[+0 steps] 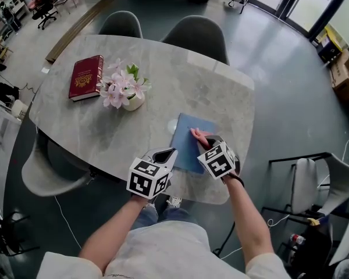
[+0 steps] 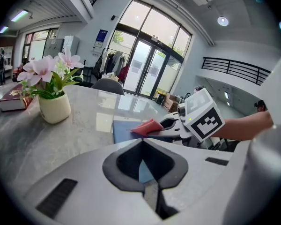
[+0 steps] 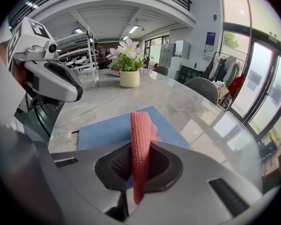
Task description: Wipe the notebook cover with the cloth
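Note:
A blue notebook point(image 1: 186, 133) lies flat near the front edge of the grey marble table point(image 1: 209, 80). My right gripper point(image 1: 203, 143) is shut on a folded pink-red cloth point(image 1: 197, 136), which it holds over the notebook's right part. In the right gripper view the cloth point(image 3: 140, 125) stands up between the jaws, with the notebook point(image 3: 103, 130) behind it. My left gripper point(image 1: 172, 151) hovers at the notebook's left edge, shut with nothing in it. From the left gripper view I see the notebook point(image 2: 123, 128), the cloth point(image 2: 147, 127) and the right gripper point(image 2: 167, 124).
A white pot of pink flowers point(image 1: 127, 92) stands mid-table, left of the notebook. A dark red book point(image 1: 86, 77) lies at the far left. Two grey chairs point(image 1: 195, 34) sit at the far side, and another chair point(image 1: 52, 173) at the near left.

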A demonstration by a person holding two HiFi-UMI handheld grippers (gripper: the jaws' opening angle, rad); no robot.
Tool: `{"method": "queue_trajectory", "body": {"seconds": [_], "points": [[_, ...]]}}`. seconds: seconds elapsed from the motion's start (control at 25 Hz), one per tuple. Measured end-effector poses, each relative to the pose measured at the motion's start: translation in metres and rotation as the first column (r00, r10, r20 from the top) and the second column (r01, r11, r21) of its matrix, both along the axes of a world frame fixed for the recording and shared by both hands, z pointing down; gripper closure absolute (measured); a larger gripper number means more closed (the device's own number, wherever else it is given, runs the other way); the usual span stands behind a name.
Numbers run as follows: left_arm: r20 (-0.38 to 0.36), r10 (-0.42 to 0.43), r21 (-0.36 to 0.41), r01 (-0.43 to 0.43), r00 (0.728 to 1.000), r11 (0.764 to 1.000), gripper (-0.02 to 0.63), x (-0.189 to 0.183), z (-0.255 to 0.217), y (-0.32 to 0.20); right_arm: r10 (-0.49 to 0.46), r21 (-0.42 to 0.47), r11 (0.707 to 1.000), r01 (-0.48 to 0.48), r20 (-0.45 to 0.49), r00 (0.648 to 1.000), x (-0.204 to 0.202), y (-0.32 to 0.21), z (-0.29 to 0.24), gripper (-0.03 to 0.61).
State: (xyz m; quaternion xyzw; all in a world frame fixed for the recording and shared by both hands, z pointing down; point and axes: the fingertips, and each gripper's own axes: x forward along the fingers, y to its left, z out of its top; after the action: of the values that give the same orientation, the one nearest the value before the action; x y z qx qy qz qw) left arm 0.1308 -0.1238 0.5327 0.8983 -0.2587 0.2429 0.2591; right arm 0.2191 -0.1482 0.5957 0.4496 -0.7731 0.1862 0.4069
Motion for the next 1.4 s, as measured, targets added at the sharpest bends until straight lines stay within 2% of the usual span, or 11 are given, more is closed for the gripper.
{"method": "queue_trajectory", "body": {"seconds": [1.4], "points": [[-0.049,0.100,0.028,-0.098,0.994,0.995,0.611,-0.033,-0.020,0.039,0.097,-0.041,0.994,-0.097,-0.004,0.995,-0.058,0.090,0.001,0.565]]}}
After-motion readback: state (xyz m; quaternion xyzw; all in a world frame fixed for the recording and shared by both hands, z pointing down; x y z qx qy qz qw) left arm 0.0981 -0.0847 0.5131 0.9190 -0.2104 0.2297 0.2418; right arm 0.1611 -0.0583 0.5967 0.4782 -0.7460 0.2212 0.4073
